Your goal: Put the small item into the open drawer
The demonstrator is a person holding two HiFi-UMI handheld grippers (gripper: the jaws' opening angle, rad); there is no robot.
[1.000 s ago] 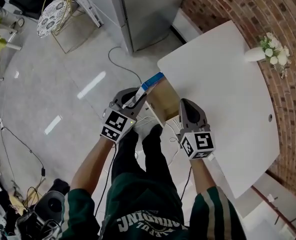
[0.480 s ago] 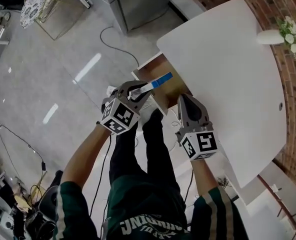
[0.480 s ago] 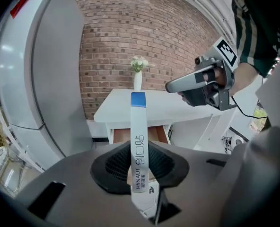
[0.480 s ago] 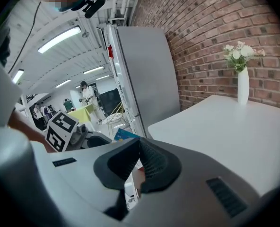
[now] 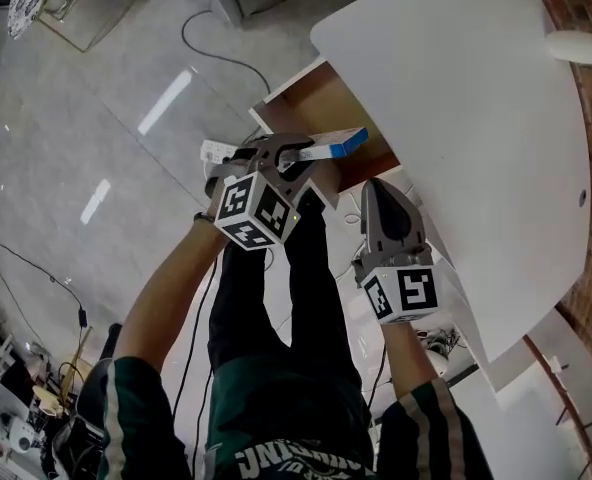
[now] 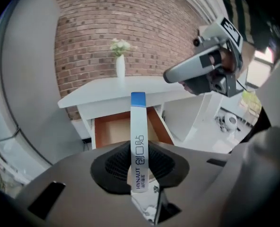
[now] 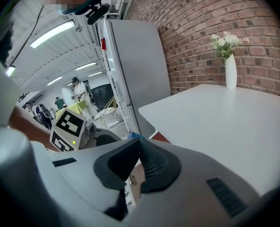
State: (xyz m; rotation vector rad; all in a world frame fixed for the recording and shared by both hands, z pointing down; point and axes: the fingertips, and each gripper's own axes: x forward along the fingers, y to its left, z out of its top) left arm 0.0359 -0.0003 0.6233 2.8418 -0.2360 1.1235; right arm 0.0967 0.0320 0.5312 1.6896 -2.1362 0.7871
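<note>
Gripping a box (image 5: 331,146) with left gripper (image 5: 294,153) near open drawer (image 5: 316,108) — bare wood inside — right gripper (image 5: 376,190) clenched, empty.

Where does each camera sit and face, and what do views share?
Head view: on head, facing steeply down; drawer, left gripper, right gripper, forearms, legs.
Left gripper view: behind fingers shut on slim box, facing drawer, brick wall; right gripper shows.
Right gripper view: behind shut fingers, facing across table.
Both gripper views share the vase.
</note>
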